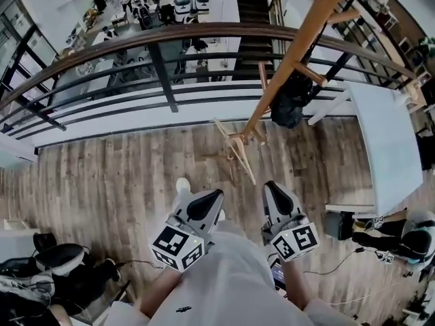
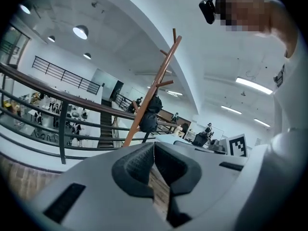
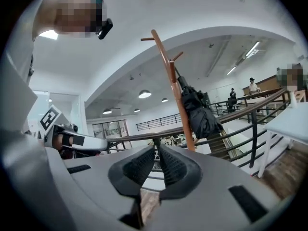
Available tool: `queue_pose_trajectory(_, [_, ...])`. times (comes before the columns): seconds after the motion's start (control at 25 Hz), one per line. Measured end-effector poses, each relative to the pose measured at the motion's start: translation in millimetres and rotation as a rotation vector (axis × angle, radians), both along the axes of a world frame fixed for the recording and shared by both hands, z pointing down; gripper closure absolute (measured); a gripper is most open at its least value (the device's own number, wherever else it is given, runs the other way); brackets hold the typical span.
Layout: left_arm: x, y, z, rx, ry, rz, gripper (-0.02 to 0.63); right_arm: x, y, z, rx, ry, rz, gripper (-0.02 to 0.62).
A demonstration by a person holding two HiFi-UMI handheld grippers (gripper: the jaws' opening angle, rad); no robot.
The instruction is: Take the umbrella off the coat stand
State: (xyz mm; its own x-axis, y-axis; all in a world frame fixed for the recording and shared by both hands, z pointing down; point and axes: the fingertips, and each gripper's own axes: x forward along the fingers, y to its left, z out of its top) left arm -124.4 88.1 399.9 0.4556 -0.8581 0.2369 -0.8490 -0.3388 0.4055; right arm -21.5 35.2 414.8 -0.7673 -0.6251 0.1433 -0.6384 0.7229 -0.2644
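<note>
Wood, orange-brown: stand.

**Head view**
- The stand's feet are on the plank floor, and its pole runs up past the railing.
- Umbrella: black and folded. It hangs from a peg partway up the stand and lies against the pole.
- Tabletop: white, just beside the stand.
- Left gripper and right gripper: both are on the near side of the stand's feet, side by side and well apart from the umbrella.

**Left gripper view**
- The left gripper's jaws are pressed together at the tips with nothing between them.
- The stand is ahead of it, with the umbrella a dark bundle on the pole above the rail line.

**Right gripper view**
- The right gripper's jaws are pressed together and hold nothing.
- The stand is ahead of it, and the umbrella hangs on the side of the pole away from the left gripper.
- How the umbrella is hooked on is too small to tell.

**Handling note (judgement)**
- The step in hand is the approach, and no grasp has begun.
- Spread one gripper's jaws before reaching the stand.
- Close that gripper on the top of the bundle near the peg, not on loose cloth lower down.
- The pegs slant upward, so raise the umbrella along the peg until it clears, then draw it away from the stand.
- The stand looks light and slim and may tip under a sideways pull, so the other gripper could brace the pole.
</note>
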Motion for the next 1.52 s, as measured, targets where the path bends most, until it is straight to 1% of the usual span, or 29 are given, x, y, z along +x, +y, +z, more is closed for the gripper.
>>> queue_pose_trajectory(0.12, [7.8,-11.0,-8.0,0.011,-0.002,0.064,0.583,12.3,-19.9,-13.3,0.034,-0.008,0.092,0.558])
queue_pose_trajectory(0.24, [-1.5,-32.5,-25.1,0.006,0.003,0.139,0.583,1.2,-44.7,-44.2,0.079,-0.009,0.160,0.557])
queue_pose_trajectory(0.32, [-2.7,-60.6,-22.1,-0.009,0.004,0.206,0.583,-6.0,-68.3,-54.1,0.111,-0.004,0.179,0.557])
queue_pose_trajectory(0.4, [5.4,-96.7,-0.6,-0.024,0.001,0.280,0.583,-3.9,-97.2,-41.7,0.135,0.013,0.201,0.557])
queue_pose_trajectory(0.48, [15.8,-130.4,25.1,-0.028,-0.004,0.344,0.583,2.2,-123.9,-17.9,0.156,0.042,0.231,0.557])
queue_pose_trajectory(0.56, [24.0,-158.5,36.8,-0.021,-0.010,0.396,0.583,7.9,-145.9,-4.6,0.169,0.064,0.263,0.557])
queue_pose_trajectory(0.64, [28.1,-182.6,33.4,-0.012,-0.019,0.450,0.583,9.7,-163.3,-6.3,0.179,0.074,0.288,0.555])
queue_pose_trajectory(0.76, [30.3,-208.2,15.6,0.005,-0.039,0.533,0.583,9.9,-178.3,-20.8,0.203,0.099,0.319,0.555])
queue_pose_trajectory(0.92, [31.8,-215.6,-4.1,0.017,-0.053,0.614,0.583,13.9,-179.2,-36.2,0.211,0.108,0.395,0.552])
queue_pose_trajectory(0.96, [31.1,-215.3,-7.3,0.021,-0.055,0.625,0.583,12.8,-177.1,-36.8,0.210,0.107,0.404,0.543])
queue_pose_trajectory(1.0, [30.5,-215.5,-10.1,0.023,-0.054,0.630,0.583,11.1,-175.2,-35.8,0.208,0.110,0.406,0.516])
queue_pose_trajectory(1.04, [31.0,-216.0,-12.3,0.025,-0.047,0.630,0.583,9.6,-174.0,-33.9,0.207,0.119,0.404,0.473])
queue_pose_trajectory(1.08, [32.7,-217.0,-13.6,0.029,-0.039,0.627,0.583,9.3,-173.5,-31.3,0.209,0.131,0.399,0.449])
queue_pose_trajectory(1.24, [44.9,-220.5,-11.9,0.040,-0.027,0.606,0.583,16.0,-176.7,-24.7,0.209,0.146,0.378,0.411])
queue_pose_trajectory(1.32, [48.7,-223.0,-12.2,0.043,-0.026,0.587,0.583,18.8,-181.4,-27.4,0.217,0.150,0.363,0.388])
queue_pose_trajectory(1.44, [53.6,-223.1,-11.1,0.045,-0.029,0.557,0.583,22.7,-186.9,-25.6,0.216,0.148,0.337,0.374])
queue_pose_trajectory(1.52, [58.1,-221.7,-8.6,0.048,-0.025,0.533,0.583,26.7,-189.5,-21.8,0.223,0.153,0.322,0.349])
